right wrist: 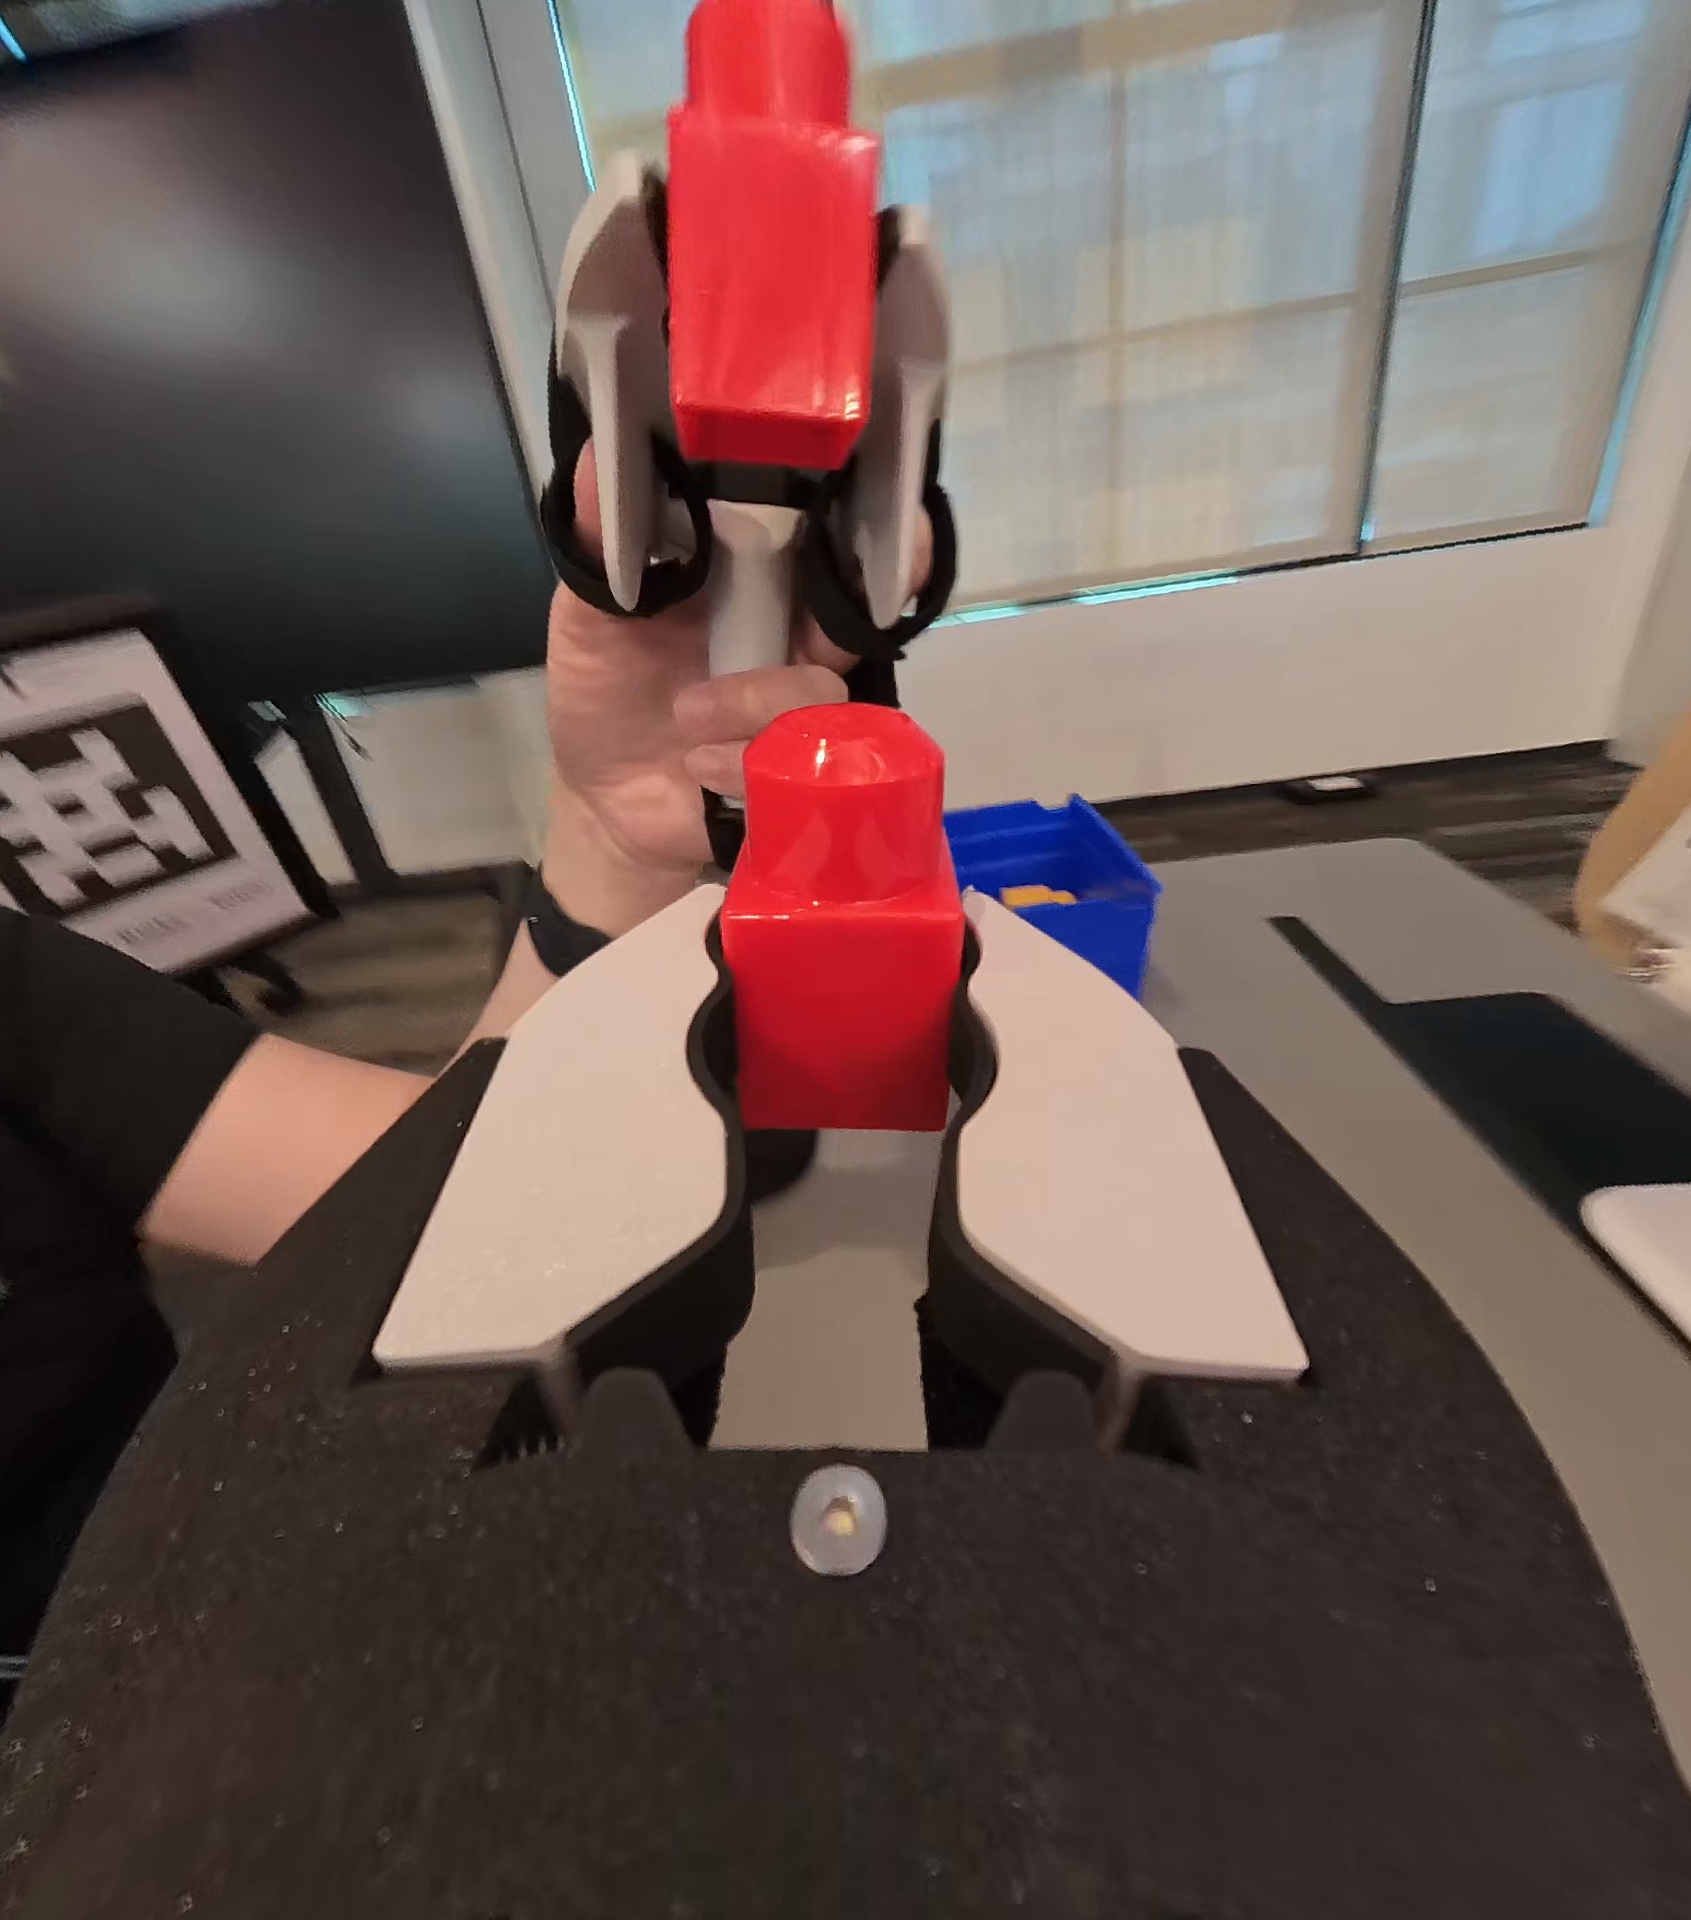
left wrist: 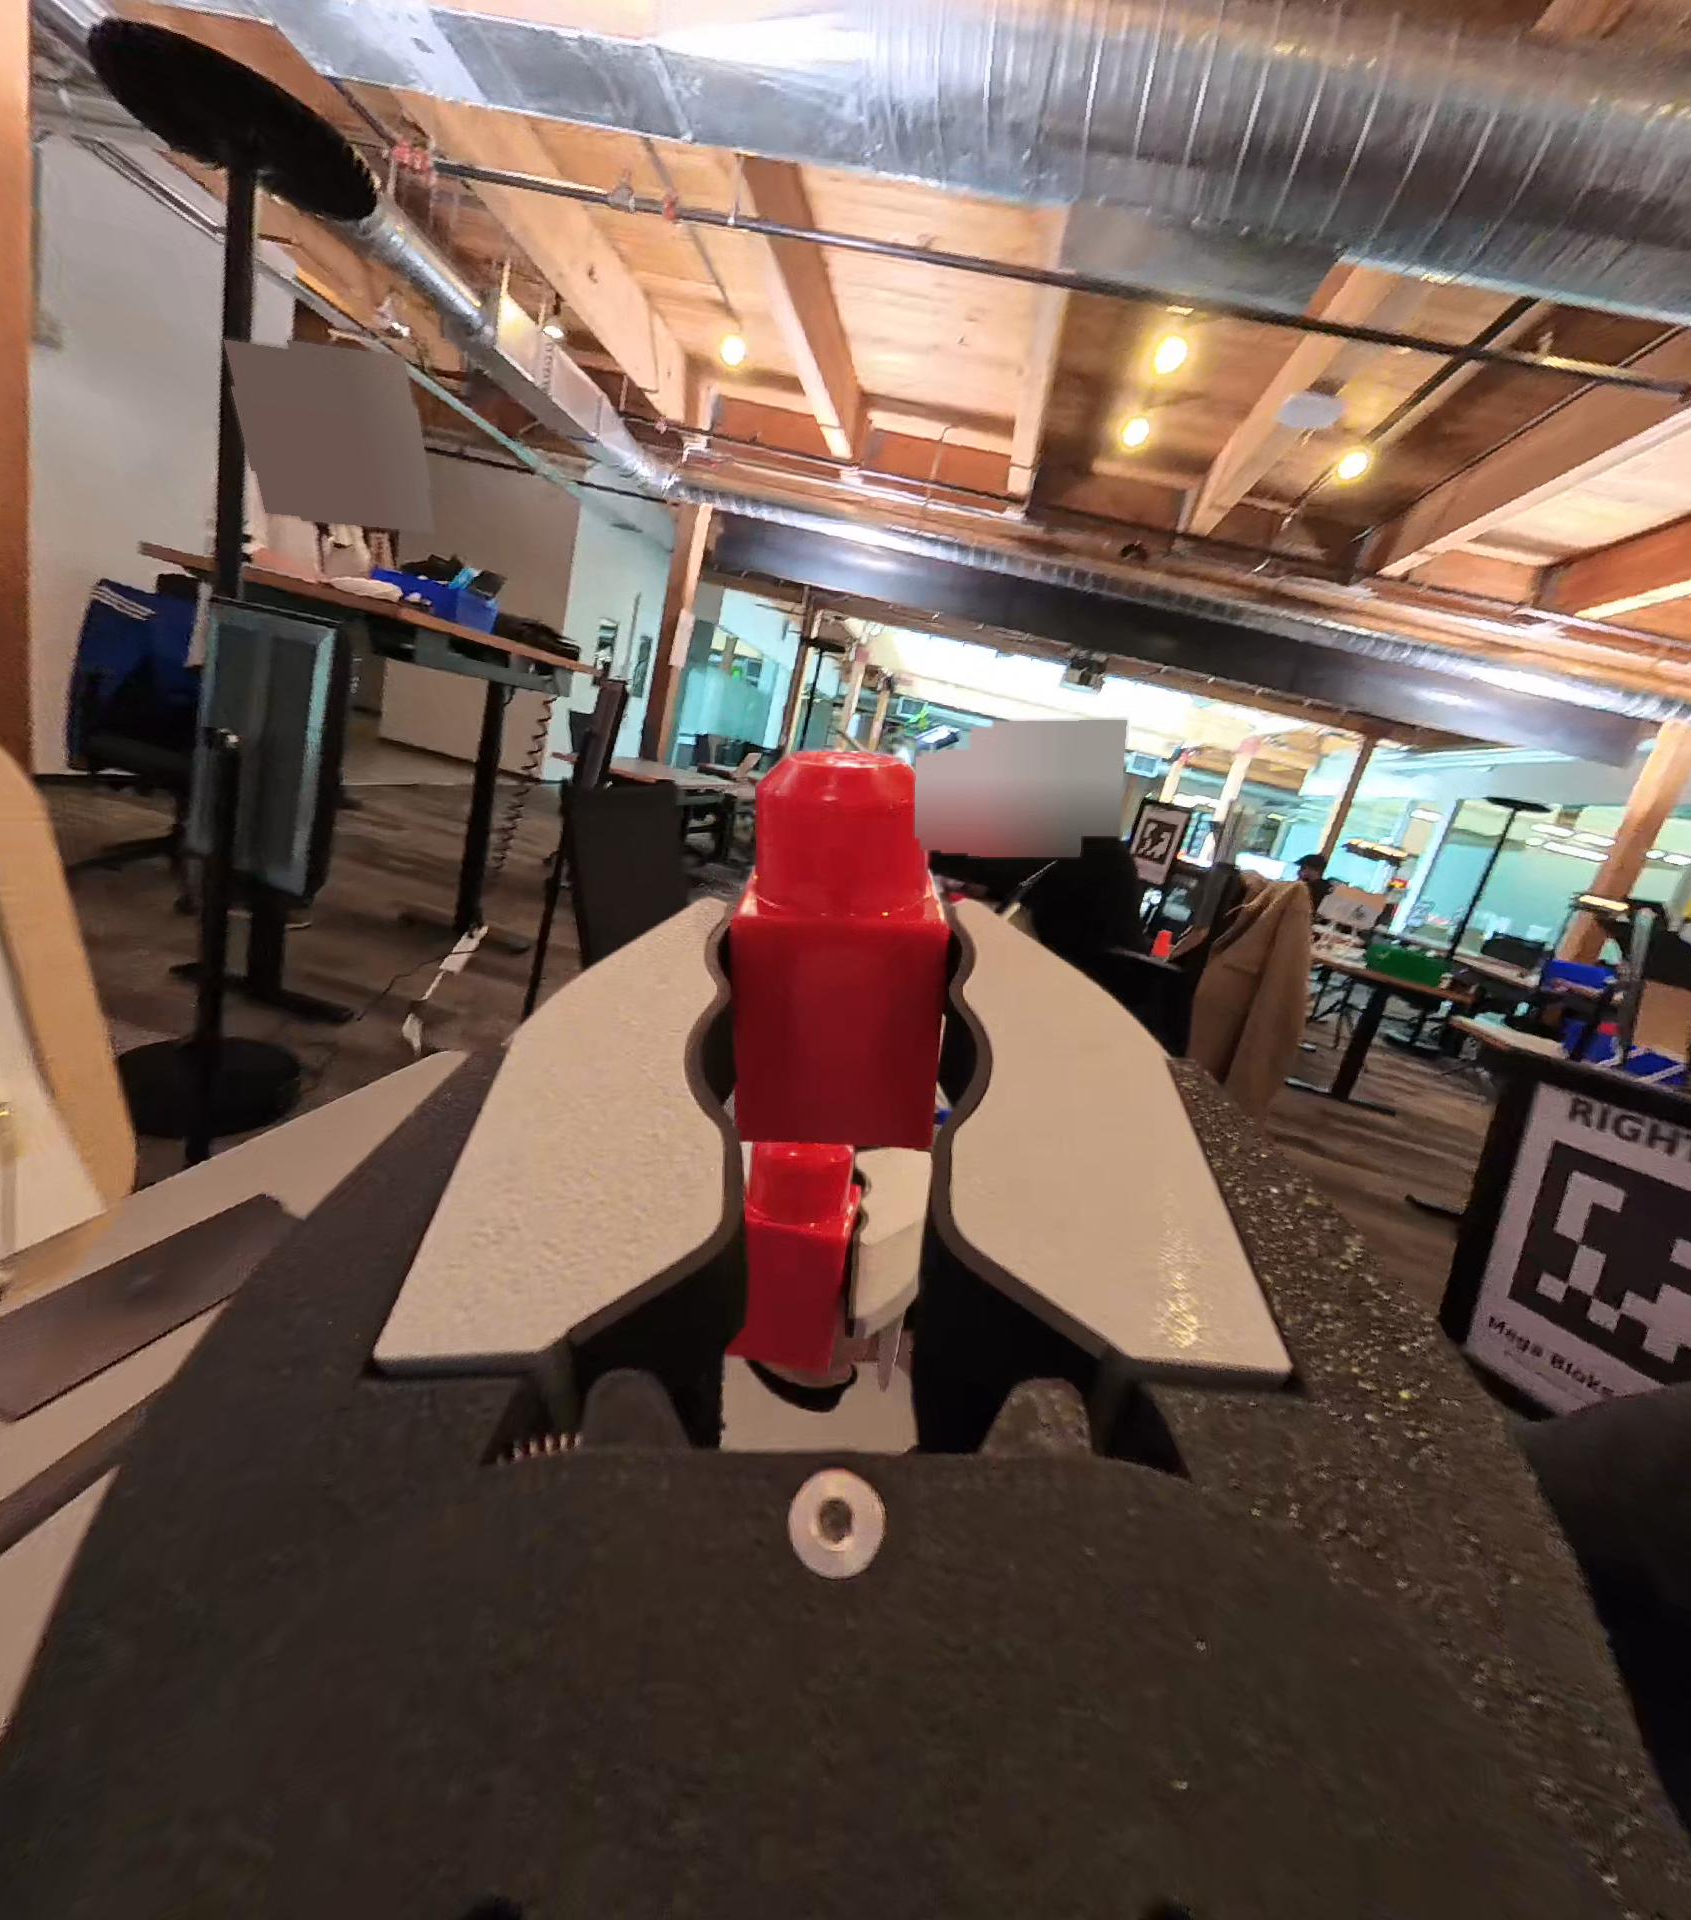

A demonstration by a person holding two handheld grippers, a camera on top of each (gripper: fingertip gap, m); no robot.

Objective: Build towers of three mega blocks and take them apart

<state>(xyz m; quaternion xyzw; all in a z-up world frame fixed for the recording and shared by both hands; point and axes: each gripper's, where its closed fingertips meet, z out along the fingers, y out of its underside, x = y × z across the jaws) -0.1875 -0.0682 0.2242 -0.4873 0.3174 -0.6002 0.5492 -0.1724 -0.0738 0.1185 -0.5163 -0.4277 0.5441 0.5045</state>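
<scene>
While the left tool (left wrist: 841,1023) pinched a red block (left wrist: 839,997) between its grey fingers (left wrist: 602,1122), stud pointing up and away, a second red block (left wrist: 794,1262) showed beneath it through the gap between the fingers, with a grey fingertip of the other tool just beside it. Only the left wrist view showed that lower block from above, along with an open office beyond the tool: wooden ceiling beams, silver ducts, a black floor lamp (left wrist: 228,623) off to the tool's left and a marker board (left wrist: 1641,1257) low on its right.

The right tool (right wrist: 841,1023) likewise pinched a red block (right wrist: 836,997) at its fingertips, stud upward. Beyond and above it, the right wrist view alone showed the left tool (right wrist: 768,301) from the front, held up by a hand (right wrist: 633,727), its fingers clamped on the upper red block (right wrist: 768,281), which hung above the right tool's block with a clear gap between the two. Past the right tool's tip sat a blue bin (right wrist: 1059,883) on the grey bench (right wrist: 1340,935), holding something yellow. A dark screen and another marker board (right wrist: 82,800) lay to the tool's left, windows behind.
</scene>
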